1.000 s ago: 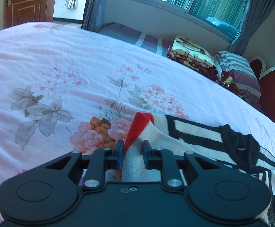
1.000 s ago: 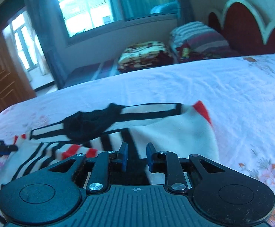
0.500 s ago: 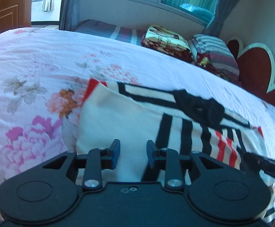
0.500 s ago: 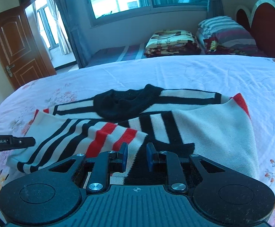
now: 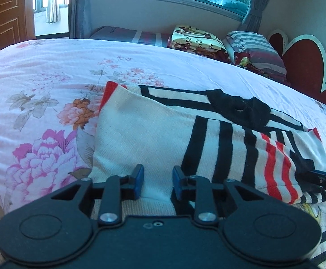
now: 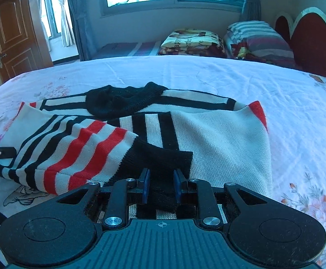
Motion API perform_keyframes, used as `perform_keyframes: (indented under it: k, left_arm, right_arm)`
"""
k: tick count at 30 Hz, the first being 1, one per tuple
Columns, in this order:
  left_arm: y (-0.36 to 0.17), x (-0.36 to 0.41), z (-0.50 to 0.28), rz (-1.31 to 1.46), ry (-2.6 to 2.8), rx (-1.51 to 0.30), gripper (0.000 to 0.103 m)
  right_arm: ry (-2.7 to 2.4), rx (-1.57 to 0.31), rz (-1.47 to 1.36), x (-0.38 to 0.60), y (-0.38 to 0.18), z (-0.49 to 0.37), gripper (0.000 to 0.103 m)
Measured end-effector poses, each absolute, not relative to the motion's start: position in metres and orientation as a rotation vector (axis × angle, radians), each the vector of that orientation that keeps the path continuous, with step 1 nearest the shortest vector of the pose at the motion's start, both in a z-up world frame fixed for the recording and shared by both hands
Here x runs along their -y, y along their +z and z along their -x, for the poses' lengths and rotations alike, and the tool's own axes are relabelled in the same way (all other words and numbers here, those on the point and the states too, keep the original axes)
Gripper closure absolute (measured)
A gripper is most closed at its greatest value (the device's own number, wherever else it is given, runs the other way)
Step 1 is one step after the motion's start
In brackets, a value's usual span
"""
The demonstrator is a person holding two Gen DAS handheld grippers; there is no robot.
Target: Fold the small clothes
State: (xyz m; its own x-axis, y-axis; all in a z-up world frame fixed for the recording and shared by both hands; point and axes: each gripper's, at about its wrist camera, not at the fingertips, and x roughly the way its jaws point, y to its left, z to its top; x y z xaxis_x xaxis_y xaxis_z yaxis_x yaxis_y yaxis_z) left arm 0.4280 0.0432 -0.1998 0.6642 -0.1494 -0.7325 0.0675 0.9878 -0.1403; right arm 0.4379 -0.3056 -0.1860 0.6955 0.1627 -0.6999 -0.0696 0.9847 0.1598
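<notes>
A cream knit sweater with black and red stripes and a black collar lies on the bed, both sides folded in over its body. My left gripper hovers at the near edge of the cream fold. Its jaws stand a little apart, and the fabric lies between them without being pinched. My right gripper is shut on the black cuff of the red-striped sleeve, which lies across the sweater. Each gripper's tip shows at the edge of the other's view.
The pink floral bedsheet spreads out to the left and far side. Folded blankets and striped pillows are stacked behind the bed, beside a red heart-shaped headboard. A wooden door stands at the far left.
My left gripper swung right, laying the sweater's left side over its body, and its jaws widened off the fabric. My right gripper rolled level and kept hold of the cuff.
</notes>
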Motion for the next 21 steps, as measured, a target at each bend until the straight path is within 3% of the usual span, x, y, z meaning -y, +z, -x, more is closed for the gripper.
perform_keyframes:
  k: [8, 21]
  left_arm:
    - [-0.183, -0.012, -0.383, 0.122, -0.202, -0.832, 0.070]
    - [-0.213, 0.014, -0.321, 0.021, -0.206, -0.876, 0.069]
  right_arm:
    - [0.283, -0.765, -0.118, 0.268, -0.169, -0.403, 0.082]
    - [0.368, -0.841, -0.020, 0.269, -0.199, -0.347, 0.082]
